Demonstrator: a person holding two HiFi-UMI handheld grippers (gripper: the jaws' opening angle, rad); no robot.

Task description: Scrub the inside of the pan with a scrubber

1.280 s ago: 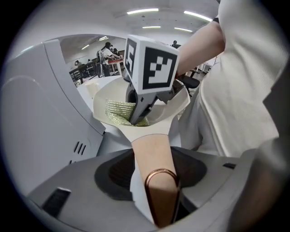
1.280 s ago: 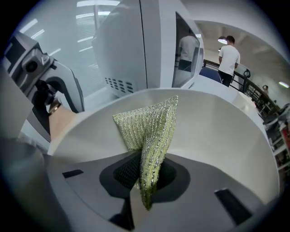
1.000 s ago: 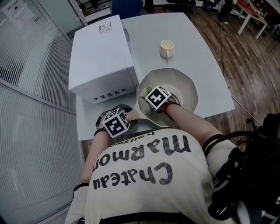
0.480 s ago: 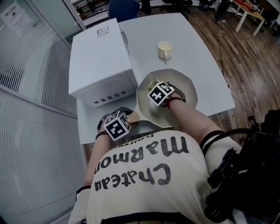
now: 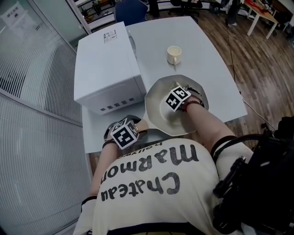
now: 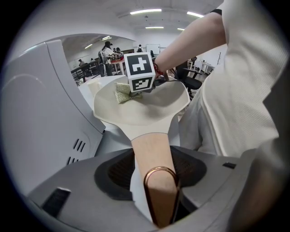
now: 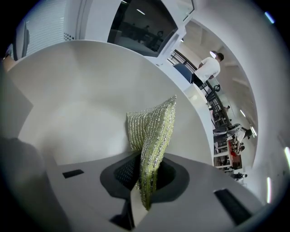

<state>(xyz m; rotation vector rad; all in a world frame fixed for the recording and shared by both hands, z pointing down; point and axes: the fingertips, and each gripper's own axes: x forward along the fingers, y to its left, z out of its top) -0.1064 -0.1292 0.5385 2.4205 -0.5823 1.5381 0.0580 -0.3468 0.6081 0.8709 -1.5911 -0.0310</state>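
Cream pan (image 5: pixel 158 115), just beside the white appliance (image 5: pixel 105 64): stiff, smooth, probably slippery. Tan handle (image 6: pixel 151 152) clamped in left gripper (image 6: pixel 153 181). Green mesh scrubber (image 7: pixel 152 131), soft and light, pinched edgewise by right gripper (image 7: pixel 144 186) inside the pan.

Open-plan office or shared workroom, not a home kitchen.
- Wood-laminate floor (image 5: pixel 262 69) runs across a large room.
- Glass partition (image 5: pixel 32 96) with fine frosted stripes along one side; paper notice (image 5: pixel 14 13) stuck on it.
- Plain white table (image 5: pixel 216 59) carries a white microwave (image 5: pixel 103 64) and a cup (image 5: pixel 174 54), like a break corner.
- Blue chair (image 5: pixel 131 9) at the far end; black swivel chair (image 6: pixel 194 82) beyond.
- Further desks (image 5: pixel 264 13); people (image 6: pixel 108 49) standing at them.
- Ceiling strip lights (image 6: pixel 145 11) overhead.
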